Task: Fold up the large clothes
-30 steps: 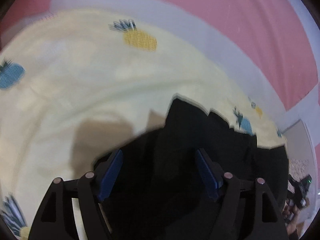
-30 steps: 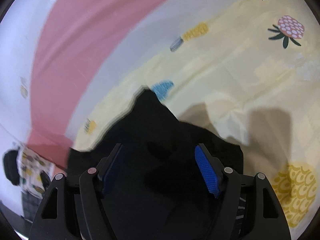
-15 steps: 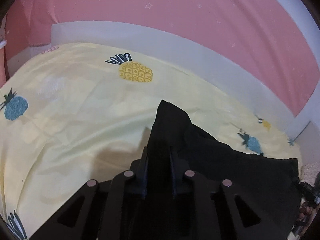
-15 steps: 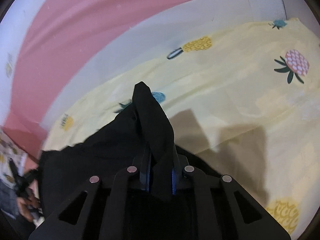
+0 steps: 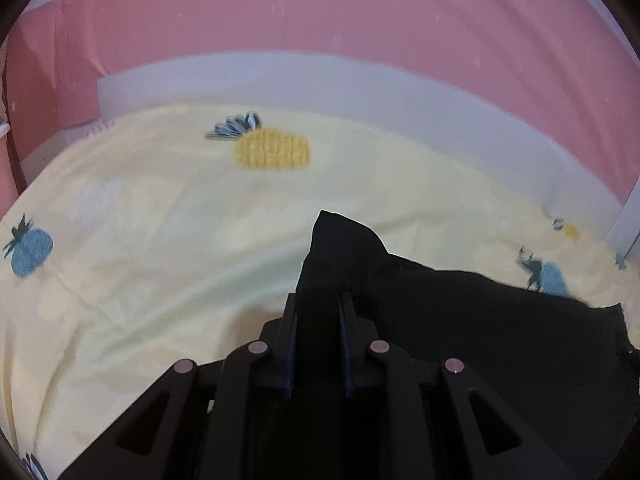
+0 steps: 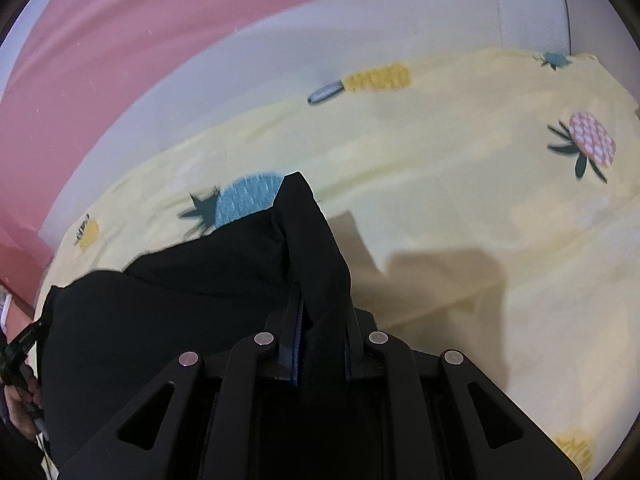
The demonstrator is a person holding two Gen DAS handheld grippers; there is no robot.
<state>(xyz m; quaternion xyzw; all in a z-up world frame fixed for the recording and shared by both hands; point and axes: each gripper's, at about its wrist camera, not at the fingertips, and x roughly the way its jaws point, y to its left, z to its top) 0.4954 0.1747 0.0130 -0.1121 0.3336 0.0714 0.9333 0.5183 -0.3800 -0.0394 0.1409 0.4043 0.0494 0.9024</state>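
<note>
A large black garment (image 5: 480, 320) hangs stretched between my two grippers above a pale yellow bed sheet (image 5: 160, 240) printed with pineapples. My left gripper (image 5: 318, 300) is shut on one corner of the garment, whose tip sticks up past the fingers. My right gripper (image 6: 320, 300) is shut on the other corner of the black garment (image 6: 180, 300), whose tip also pokes up. The cloth spreads right in the left wrist view and left in the right wrist view. The lower part of the garment is hidden below the grippers.
A white bed border (image 5: 320, 76) and a pink wall (image 5: 320, 8) lie behind the sheet (image 6: 480, 200). The other gripper and the hand holding it (image 6: 20, 368) show at the left edge of the right wrist view.
A second ago both grippers were open over the black cloth. They shut on its corners and have lifted it. The sheet now looks farther below.
</note>
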